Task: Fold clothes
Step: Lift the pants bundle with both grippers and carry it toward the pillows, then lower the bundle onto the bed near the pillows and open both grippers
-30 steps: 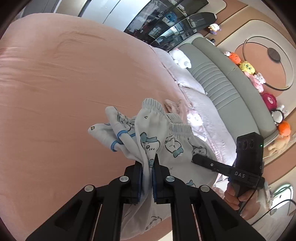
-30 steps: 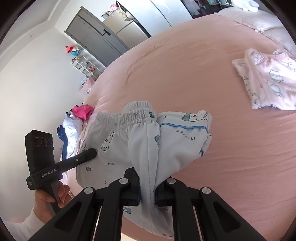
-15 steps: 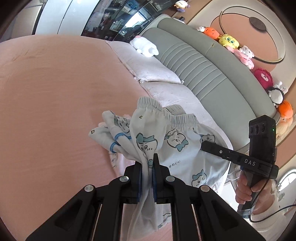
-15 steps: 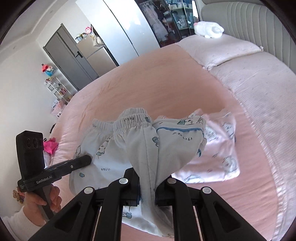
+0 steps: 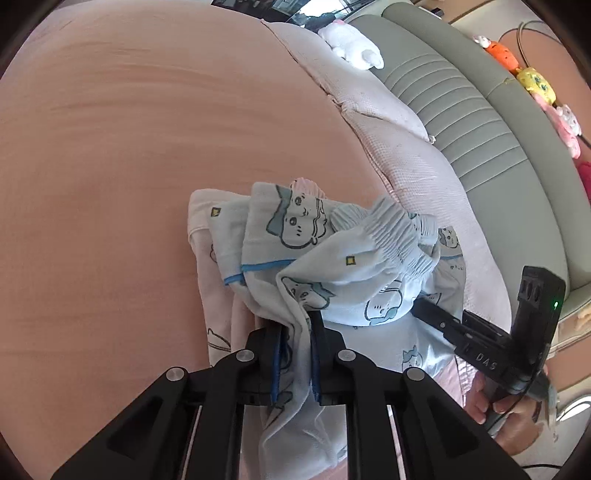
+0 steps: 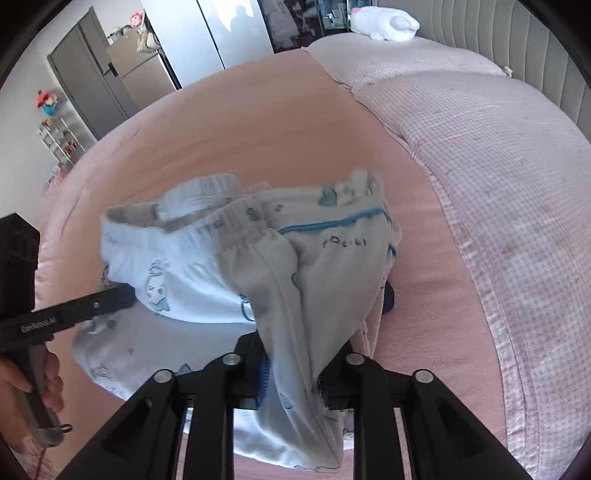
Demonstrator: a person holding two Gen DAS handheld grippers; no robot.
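My left gripper (image 5: 295, 356) has a fold of the light blue printed pyjama trousers (image 5: 343, 266) running between its jaws; these have just been easing apart, only a narrow gap shows, and the pads seem to press the cloth. My right gripper (image 6: 291, 373) has a thicker fold of the same trousers between its jaws, which have just been opening; the cloth hangs loosely through a wider gap, and the pads look clear of it. The garment is bunched ahead of both grippers, elastic waistband uppermost, its lower part resting on a folded pale pink garment (image 5: 207, 273) that lies on the peach bedsheet (image 5: 110, 147). To the right lie two pink checked pillows (image 6: 498, 155) against a grey padded headboard (image 5: 480, 122), with a white plush toy (image 6: 384, 24) on the far pillow. Nothing obstructs the jaws apart from the cloth itself. A hand (image 6: 22, 380) grips the left tool's handle
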